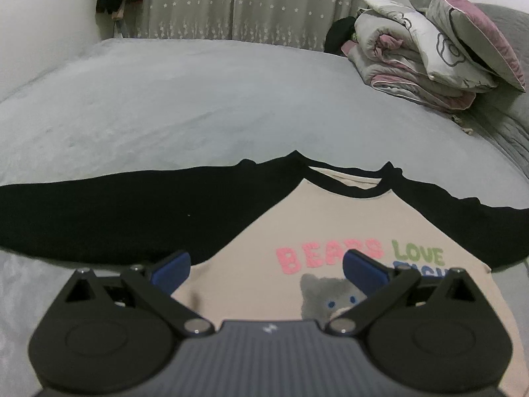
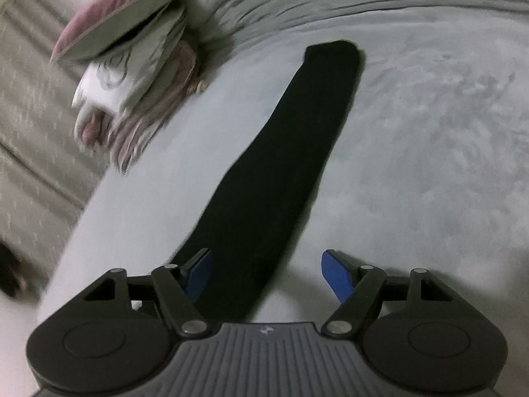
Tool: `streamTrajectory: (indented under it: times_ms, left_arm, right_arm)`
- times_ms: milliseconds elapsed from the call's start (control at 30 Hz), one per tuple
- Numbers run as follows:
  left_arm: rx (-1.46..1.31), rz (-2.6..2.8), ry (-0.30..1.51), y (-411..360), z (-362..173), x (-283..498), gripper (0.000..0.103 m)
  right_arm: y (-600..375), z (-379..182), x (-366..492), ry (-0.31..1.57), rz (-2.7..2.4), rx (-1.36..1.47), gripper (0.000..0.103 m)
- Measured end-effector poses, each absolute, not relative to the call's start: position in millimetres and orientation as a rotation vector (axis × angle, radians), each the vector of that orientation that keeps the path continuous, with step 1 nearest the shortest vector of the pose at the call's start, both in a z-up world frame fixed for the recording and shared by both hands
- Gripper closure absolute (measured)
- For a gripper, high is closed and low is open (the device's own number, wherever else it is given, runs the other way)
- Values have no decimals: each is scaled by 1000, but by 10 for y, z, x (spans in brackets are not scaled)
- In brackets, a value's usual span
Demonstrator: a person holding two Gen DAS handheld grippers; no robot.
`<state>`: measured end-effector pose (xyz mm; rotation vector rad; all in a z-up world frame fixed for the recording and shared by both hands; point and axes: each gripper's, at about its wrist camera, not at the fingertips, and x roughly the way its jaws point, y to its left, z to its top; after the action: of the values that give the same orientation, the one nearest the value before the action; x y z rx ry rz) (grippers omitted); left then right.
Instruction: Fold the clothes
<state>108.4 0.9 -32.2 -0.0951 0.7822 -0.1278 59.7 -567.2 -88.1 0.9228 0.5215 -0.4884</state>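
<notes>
shirt (image 1: 251, 231) flat on bed (image 1: 165, 99), sleeves spread | soft, light, limp: pinch hem or right sleeve (image 2: 287, 165) cuff | left tongs (image 1: 266, 271), right tongs (image 2: 266, 274) apart, empty

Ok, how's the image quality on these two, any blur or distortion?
Left wrist view: sharp, the shirt print is readable, but fisheye bows the bed edge strongly. Right wrist view: motion blur smears the folded bedding at upper left, while the black sleeve stays fairly clear; dim, flat light in both.
</notes>
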Motion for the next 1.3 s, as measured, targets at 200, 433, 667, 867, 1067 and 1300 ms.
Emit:
streamTrajectory:
  times_ms: [200, 433, 667, 867, 1067, 1300]
  left_arm:
    - [-75, -128, 779, 3, -315, 1070, 0]
    - [-98, -126, 786, 71, -305, 1104, 0]
    - [-89, -112, 786, 110, -296, 1115, 0]
    - [-112, -118, 789, 152, -270, 1112, 0]
    - [-123, -132, 779, 155, -220, 1074, 0]
    - [-142, -134, 776, 158, -192, 1049, 0]
  right_arm:
    - [-5970, -1068, 734, 367, -510, 1086, 41]
    - [-6138, -1083, 993, 358, -556, 1090, 46]
    - [-6109, -1052, 1201, 411, -540, 948, 68]
    - [-6151, -1018, 1071, 399, -520, 989, 93]
    - [-6089, -777, 984, 368, -474, 966, 93]
    - [-5841, -337, 945, 307, -368, 926, 93]
